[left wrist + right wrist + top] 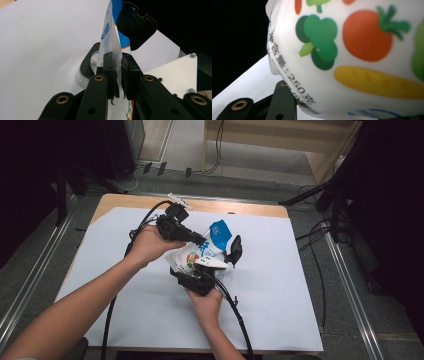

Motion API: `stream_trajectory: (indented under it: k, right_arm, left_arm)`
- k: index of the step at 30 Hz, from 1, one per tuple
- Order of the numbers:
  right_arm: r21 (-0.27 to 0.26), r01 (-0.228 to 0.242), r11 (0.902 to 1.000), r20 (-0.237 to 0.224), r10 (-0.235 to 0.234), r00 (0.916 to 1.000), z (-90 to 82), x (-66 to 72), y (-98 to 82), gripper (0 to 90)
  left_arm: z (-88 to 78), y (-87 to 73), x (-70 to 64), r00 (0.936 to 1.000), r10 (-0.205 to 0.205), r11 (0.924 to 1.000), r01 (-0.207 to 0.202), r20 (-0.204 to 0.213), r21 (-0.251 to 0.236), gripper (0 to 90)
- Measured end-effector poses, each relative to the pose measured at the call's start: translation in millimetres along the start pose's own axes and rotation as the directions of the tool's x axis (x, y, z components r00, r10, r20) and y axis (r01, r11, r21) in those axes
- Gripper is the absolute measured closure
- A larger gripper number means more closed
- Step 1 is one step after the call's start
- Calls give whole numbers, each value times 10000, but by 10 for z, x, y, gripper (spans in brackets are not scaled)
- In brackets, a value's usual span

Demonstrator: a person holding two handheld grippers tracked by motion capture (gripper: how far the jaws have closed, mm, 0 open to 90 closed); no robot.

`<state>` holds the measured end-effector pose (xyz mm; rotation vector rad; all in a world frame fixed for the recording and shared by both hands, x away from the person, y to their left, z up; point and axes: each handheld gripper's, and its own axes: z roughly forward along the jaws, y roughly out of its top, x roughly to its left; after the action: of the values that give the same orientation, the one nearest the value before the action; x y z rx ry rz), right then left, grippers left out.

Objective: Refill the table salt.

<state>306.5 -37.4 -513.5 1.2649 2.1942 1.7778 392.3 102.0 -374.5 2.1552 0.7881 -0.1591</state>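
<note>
Both grippers have the pouch [205, 251] over the middle of the white sheet [280, 285], left gripper [117, 62] pinched tight on its thin edge, right gripper [220, 265] clamped round the fat body, so grabbing looks done, opening or emptying seems left.

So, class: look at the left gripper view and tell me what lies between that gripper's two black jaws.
The thin edge of the white and blue pouch, pinched between the left gripper jaws.
</note>
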Motion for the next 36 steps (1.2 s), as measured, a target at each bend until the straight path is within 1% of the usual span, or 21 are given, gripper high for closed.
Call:
stream_trajectory:
  k: [1, 3, 7, 11, 15, 18, 20, 22, 24, 26, 28, 29, 30, 33, 36]
  right_arm:
    - [-49, -95, 9999, -123, 94, 9999, 1, -4, -1, 590]
    - [-68, -222, 9997, -210, 220, 9995, 6, -8, -2, 590]
    - [-109, -362, 9993, -269, 359, 9990, 18, -20, -4, 591]
    - [-65, -192, 9998, -147, 191, 9997, 17, -29, -9, 591]
    - [-106, -135, 9999, -179, 133, 9998, 10, -19, -8, 591]
    - [-128, -226, 9997, -334, 221, 9992, 3, -10, -3, 592]
    - [-156, -189, 9997, -365, 183, 9992, 4, -8, -3, 592]
    - [-178, -384, 9991, -502, 375, 9980, 3, -9, -2, 592]
    - [-219, -432, 9988, -586, 419, 9974, 8, -12, -2, 593]
    - [-266, -454, 9986, -666, 435, 9968, 11, -19, -1, 593]
    - [-298, -588, 9978, -865, 560, 9947, 13, -28, 1, 593]
    - [-291, -662, 9974, -841, 635, 9944, 14, -28, 2, 593]
    - [-288, -646, 9975, -820, 621, 9947, 15, -36, 3, 593]
    - [-234, -616, 9978, -646, 600, 9961, 16, -56, -2, 593]
    - [-103, -589, 9982, -505, 583, 9970, 22, -64, -9, 595]
  left_arm:
    - [3, 0, 3, 10000, -10, 10000, 10, 9, -14, 846]
    - [13, 5, 8, 10000, -46, 10000, 46, -7, 52, 852]
    - [31, 6, 8, 10000, -92, 10000, 92, -9, 1, 869]
    - [24, 5, 14, 10000, -68, 10000, 67, 18, 17, 861]
    - [-9, -1, 4, 10000, -39, 10000, 39, 45, -19, 843]
    - [-31, -9, -10, 10000, 33, 10000, -33, 42, -28, 837]
    - [-45, -13, -16, 10000, 13, 10000, -13, 24, -9, 831]
    - [-49, -15, -10, 10000, 31, 10000, -31, -5, 16, 831]
    - [-46, -16, -11, 10000, 40, 10000, -40, -63, 17, 834]
    - [-40, -15, -12, 10000, -4, 10000, 4, -29, 22, 851]
    - [-26, -10, -9, 9999, 4, 10000, -4, -118, 47, 868]
    - [-16, -8, -6, 10000, -36, 10000, 37, -60, 28, 876]
    - [-6, -4, -7, 9999, -18, 10000, 19, -144, 62, 884]
    - [34, 4, 1, 9999, -43, 9999, 45, -123, 151, 900]
    - [65, 8, -13, 9998, -34, 9997, 39, -203, 247, 900]
